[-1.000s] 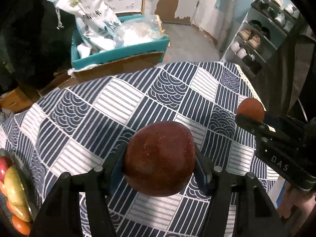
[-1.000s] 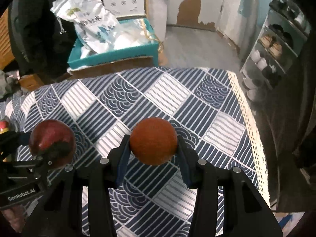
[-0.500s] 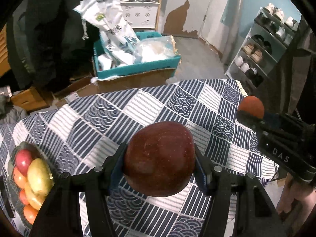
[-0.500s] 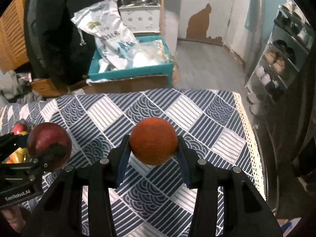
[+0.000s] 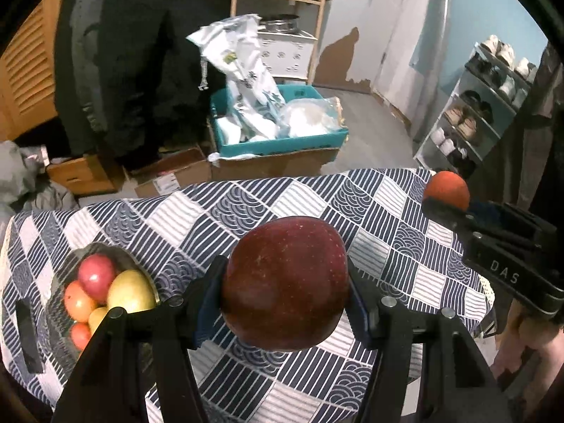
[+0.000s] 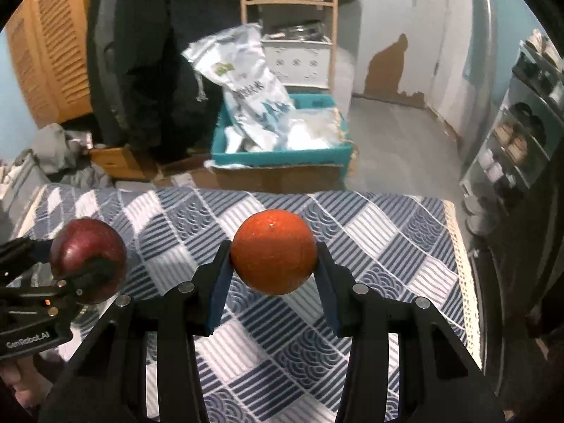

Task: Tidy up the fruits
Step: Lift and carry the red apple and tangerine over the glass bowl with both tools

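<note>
My left gripper [image 5: 286,296] is shut on a dark red apple [image 5: 285,282] and holds it above the blue and white patterned tablecloth [image 5: 299,204]. My right gripper [image 6: 274,268] is shut on an orange [image 6: 274,251], also above the cloth. The orange shows at the right of the left wrist view [image 5: 447,189]; the apple shows at the left of the right wrist view [image 6: 88,259]. A dark bowl [image 5: 61,312] at the table's left holds several fruits, red, orange and yellow [image 5: 128,290].
Beyond the table's far edge a teal crate [image 5: 278,144] with white bags sits on a cardboard box. A shoe rack [image 5: 483,105] stands at the right. A wooden shelf [image 6: 289,3] and dark hanging clothes stand at the back.
Both grippers have risen and pulled back with their fruit still held. The fruit bowl has come fully into the left wrist view and more of the room shows.
</note>
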The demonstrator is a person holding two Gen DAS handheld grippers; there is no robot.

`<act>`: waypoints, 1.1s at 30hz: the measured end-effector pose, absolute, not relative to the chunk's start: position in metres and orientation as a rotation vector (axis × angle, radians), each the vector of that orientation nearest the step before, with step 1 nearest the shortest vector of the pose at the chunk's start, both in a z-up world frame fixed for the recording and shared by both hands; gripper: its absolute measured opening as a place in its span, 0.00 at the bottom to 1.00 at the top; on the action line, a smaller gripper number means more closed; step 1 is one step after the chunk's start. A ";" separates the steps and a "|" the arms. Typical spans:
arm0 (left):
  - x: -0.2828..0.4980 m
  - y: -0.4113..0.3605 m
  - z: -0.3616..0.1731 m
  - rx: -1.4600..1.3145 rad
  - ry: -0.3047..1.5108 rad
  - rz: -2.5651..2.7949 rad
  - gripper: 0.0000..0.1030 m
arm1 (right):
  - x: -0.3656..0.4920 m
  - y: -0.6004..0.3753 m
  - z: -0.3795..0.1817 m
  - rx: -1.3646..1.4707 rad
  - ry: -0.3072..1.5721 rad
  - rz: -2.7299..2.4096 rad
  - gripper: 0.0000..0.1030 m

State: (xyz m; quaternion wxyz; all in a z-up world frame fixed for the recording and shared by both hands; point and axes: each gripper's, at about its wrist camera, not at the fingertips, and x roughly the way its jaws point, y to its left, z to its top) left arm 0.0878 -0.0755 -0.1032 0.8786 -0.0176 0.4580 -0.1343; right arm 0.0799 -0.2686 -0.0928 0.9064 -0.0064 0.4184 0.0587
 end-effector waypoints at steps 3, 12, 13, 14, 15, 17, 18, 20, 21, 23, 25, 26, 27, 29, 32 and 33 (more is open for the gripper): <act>0.080 -0.060 -0.098 -0.055 0.946 -0.264 0.61 | 0.077 -0.256 -0.087 -0.022 0.852 0.148 0.43; 0.063 -0.021 -0.091 -0.070 0.935 -0.219 0.61 | 0.074 -0.219 -0.080 -0.030 0.846 0.237 0.43; 0.062 -0.017 -0.091 -0.069 0.933 -0.214 0.61 | 0.074 -0.213 -0.081 -0.030 0.847 0.253 0.43; 0.060 -0.012 -0.091 -0.068 0.932 -0.208 0.61 | 0.074 -0.206 -0.083 -0.034 0.849 0.270 0.43; 0.059 -0.006 -0.091 -0.067 0.931 -0.195 0.61 | 0.074 -0.200 -0.084 -0.043 0.854 0.282 0.43; 0.056 0.006 -0.093 -0.069 0.934 -0.177 0.61 | 0.074 -0.189 -0.088 -0.059 0.860 0.296 0.43; 0.055 0.011 -0.095 -0.074 0.938 -0.172 0.61 | 0.074 -0.183 -0.090 -0.067 0.863 0.306 0.43; 0.052 0.022 -0.098 -0.082 0.944 -0.156 0.61 | 0.074 -0.171 -0.094 -0.077 0.874 0.328 0.43; 0.052 0.026 -0.099 -0.081 0.945 -0.149 0.61 | 0.074 -0.167 -0.096 -0.080 0.876 0.334 0.43; 0.049 0.035 -0.102 -0.072 0.941 -0.126 0.61 | 0.073 -0.156 -0.098 -0.090 0.878 0.353 0.43; 0.046 0.044 -0.104 -0.073 0.937 -0.109 0.61 | 0.073 -0.145 -0.100 -0.105 0.879 0.373 0.43; 0.045 0.050 -0.106 -0.081 0.939 -0.099 0.61 | 0.073 -0.140 -0.100 -0.110 0.879 0.380 0.43; 0.045 0.055 -0.108 -0.089 0.941 -0.093 0.61 | 0.074 -0.133 -0.102 -0.116 0.884 0.389 0.43; 0.045 0.066 -0.111 -0.108 0.946 -0.075 0.61 | 0.075 -0.125 -0.105 -0.121 0.892 0.404 0.43; 0.043 0.082 -0.116 -0.125 0.952 -0.039 0.61 | 0.077 -0.110 -0.110 -0.124 0.907 0.431 0.43; 0.042 0.088 -0.118 -0.131 0.954 -0.025 0.61 | 0.078 -0.104 -0.113 -0.125 0.911 0.443 0.43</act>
